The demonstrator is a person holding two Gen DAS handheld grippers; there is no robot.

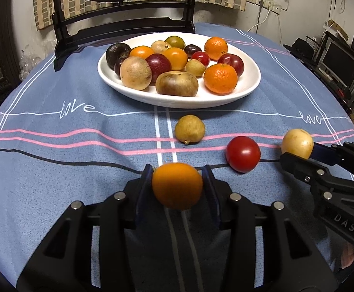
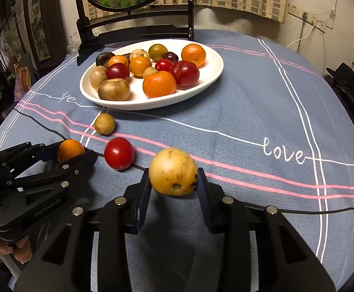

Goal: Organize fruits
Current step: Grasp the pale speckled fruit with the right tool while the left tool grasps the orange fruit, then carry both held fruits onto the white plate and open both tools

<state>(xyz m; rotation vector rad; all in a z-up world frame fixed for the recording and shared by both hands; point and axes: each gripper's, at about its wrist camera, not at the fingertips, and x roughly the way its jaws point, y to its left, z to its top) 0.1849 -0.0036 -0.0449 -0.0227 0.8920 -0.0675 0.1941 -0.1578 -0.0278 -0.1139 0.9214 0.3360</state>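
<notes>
The white plate [image 1: 249, 86] stood on the blue tablecloth [image 1: 55, 112] toward the far side of the table, just in front of a dark mirror stand [image 1: 62, 46], and everything else is best placed from it; it already carried a crowd of fruits, oranges, red plums, brownish and dark ones, packed mostly toward its far and left parts, which suggested it was the collecting point for the task.

Short of the plate's near rim, three loose pieces were apart from it: a small tan fruit [image 1: 189, 129] lay closest to the rim on the cloth; a red fruit [image 1: 243, 154] lay further out toward the camera, near but not touching the tan one; both were untouched, so they appeared to be left for later trips.

The left gripper [image 1: 177, 185] was pinching a small orange fruit [image 1: 177, 188] between its blue pads, well short of the plate; the pads sat on the fruit's opposite sides, probably so the round skin would not slip.

The right gripper [image 2: 173, 178] was pinching a yellow fruit [image 2: 173, 171] the same way, on the plate's near right side, its pads pressed against the fruit's flanks; whether either fruit had cleared the cloth could not be told.

Both fruits seemed held ready for carrying to the plate, whose bare near-right part offered room.
</notes>
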